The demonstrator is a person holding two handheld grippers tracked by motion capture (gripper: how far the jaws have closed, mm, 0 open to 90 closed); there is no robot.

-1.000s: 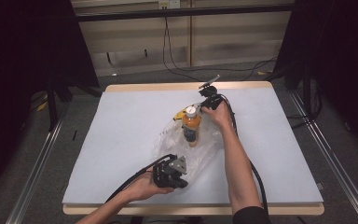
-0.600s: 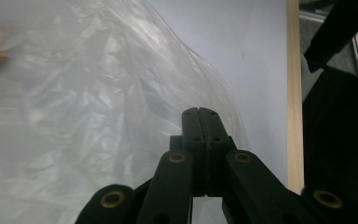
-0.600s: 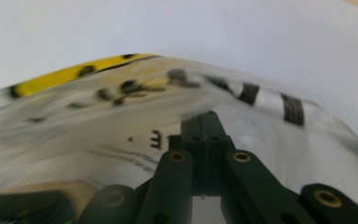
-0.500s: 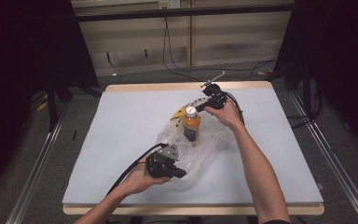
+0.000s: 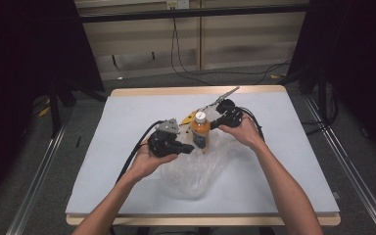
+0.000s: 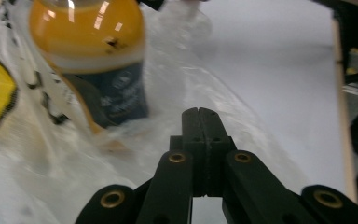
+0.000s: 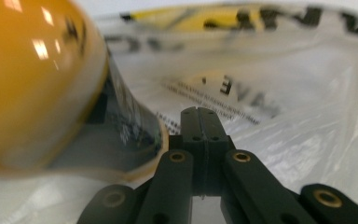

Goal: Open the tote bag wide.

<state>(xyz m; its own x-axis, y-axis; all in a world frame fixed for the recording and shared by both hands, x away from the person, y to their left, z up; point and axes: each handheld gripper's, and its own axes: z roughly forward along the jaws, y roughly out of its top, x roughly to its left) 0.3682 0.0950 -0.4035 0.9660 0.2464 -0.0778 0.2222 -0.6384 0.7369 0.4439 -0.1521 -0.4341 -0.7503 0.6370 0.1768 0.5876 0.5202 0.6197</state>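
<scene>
An orange juice bottle (image 5: 200, 133) with a white cap and a dark label stands upright at the table's middle, inside the mouth of a clear plastic bag (image 5: 196, 172) with yellow and black print. My left gripper (image 5: 190, 148) points right at the bottle's base, jaws pressed together with bag film pinched at the tips. My right gripper (image 5: 214, 125) points left just right of the bottle, also shut on the film. In the left gripper view the bottle (image 6: 98, 60) is up left of the left gripper (image 6: 199, 112). In the right gripper view the bottle (image 7: 37, 84) looms left of the right gripper (image 7: 199, 112), the bag (image 7: 298, 116) behind.
The white table top (image 5: 103, 161) has a wooden rim. Black cables trail from both grippers across it. Metal rails (image 5: 352, 171) run along the floor on either side, and dark curtains stand at the left and right.
My left gripper has moved up from the bag's near-left end to the bottle's base, bringing the film along. My right gripper has shifted slightly toward the bottle.
</scene>
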